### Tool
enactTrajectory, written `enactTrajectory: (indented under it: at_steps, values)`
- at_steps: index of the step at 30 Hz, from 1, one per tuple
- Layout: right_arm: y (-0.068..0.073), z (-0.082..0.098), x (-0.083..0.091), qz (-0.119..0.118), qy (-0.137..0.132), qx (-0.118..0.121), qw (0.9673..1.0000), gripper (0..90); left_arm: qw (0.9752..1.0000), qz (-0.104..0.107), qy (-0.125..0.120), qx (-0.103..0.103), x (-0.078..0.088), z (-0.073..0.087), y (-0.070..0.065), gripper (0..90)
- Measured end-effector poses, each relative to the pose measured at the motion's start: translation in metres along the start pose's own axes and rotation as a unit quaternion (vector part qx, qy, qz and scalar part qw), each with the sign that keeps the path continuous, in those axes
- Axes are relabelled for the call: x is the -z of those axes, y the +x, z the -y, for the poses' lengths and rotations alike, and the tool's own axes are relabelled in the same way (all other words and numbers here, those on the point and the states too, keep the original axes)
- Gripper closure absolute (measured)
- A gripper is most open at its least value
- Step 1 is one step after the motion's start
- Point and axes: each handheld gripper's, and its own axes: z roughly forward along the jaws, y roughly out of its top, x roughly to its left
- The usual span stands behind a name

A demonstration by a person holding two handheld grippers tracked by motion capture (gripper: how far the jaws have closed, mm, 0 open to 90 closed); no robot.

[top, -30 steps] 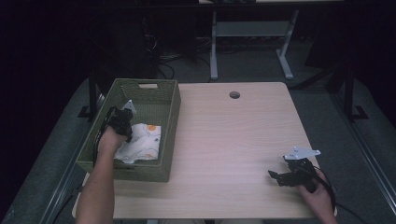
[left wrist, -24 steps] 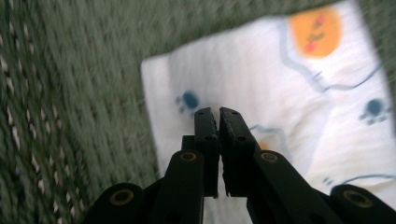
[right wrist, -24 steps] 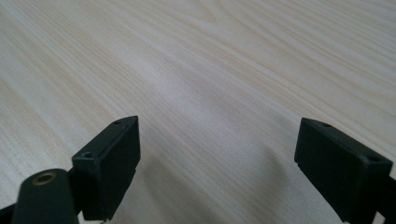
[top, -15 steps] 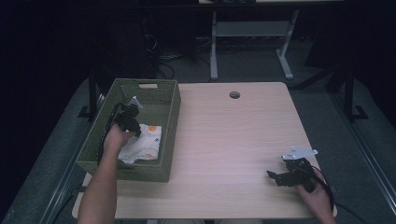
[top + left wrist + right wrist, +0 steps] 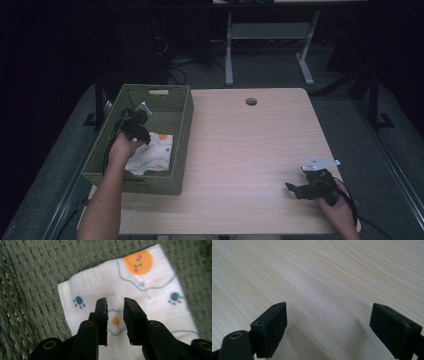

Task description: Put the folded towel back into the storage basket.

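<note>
In green basket [image 5: 181, 117], cloth [image 5: 155, 152] lying flat; your left tool [image 5: 115, 305] hovering above it, jaws just opening, narrow gap, nothing gripped. Right tool [image 5: 295, 190] resting wide over tabletop [image 5: 250, 150]. Next: you're likely withdrawing left tool.

Both forearms are bare, no sleeves. The left tongs [image 5: 115, 302] are black, with flat rectangular jaws and brass-coloured rivets on the linkage. The right tongs [image 5: 295, 190] are black too, topped by a grey three-cornered plate, trailing a black cable.

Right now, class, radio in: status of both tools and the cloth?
Left tool just opening above cloth, nothing gripped. Cloth lies in green basket. Right tool open over bare table.
</note>
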Motion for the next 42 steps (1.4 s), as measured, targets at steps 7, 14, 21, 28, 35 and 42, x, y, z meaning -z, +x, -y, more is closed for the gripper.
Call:
enactTrajectory:
  at_steps: [7, 14, 21, 28, 35, 42]
  values:
    - [0.002, -0.002, 0.000, -0.002, -0.003, 0.000, 1.0000, 13.9, 0.9999, 0.004, -0.014, -0.008, 0.027, 0.007, -0.015, 69.2]
    - [0.006, -0.004, 0.001, -0.001, -0.005, 0.005, 1.0000, 13.9, 0.9999, 0.005, -0.011, -0.011, 0.037, 0.011, -0.029, 66.5]
    - [0.005, -0.005, 0.001, -0.002, -0.006, 0.001, 1.0000, 13.9, 0.9996, -0.003, -0.018, -0.021, 0.052, 0.010, -0.045, 65.4]
    - [0.004, -0.004, 0.002, -0.002, -0.007, 0.004, 1.0000, 13.9, 0.9989, -0.009, -0.024, -0.038, 0.067, 0.008, -0.064, 64.6]
    - [0.004, -0.004, 0.003, -0.001, -0.006, -0.001, 1.0000, 13.9, 0.9977, -0.006, -0.030, -0.061, 0.074, 0.004, -0.088, 63.3]
    - [0.003, -0.004, 0.004, -0.001, -0.010, -0.005, 0.9999, 13.9, 0.9966, -0.004, -0.031, -0.077, 0.075, 0.000, -0.105, 63.0]
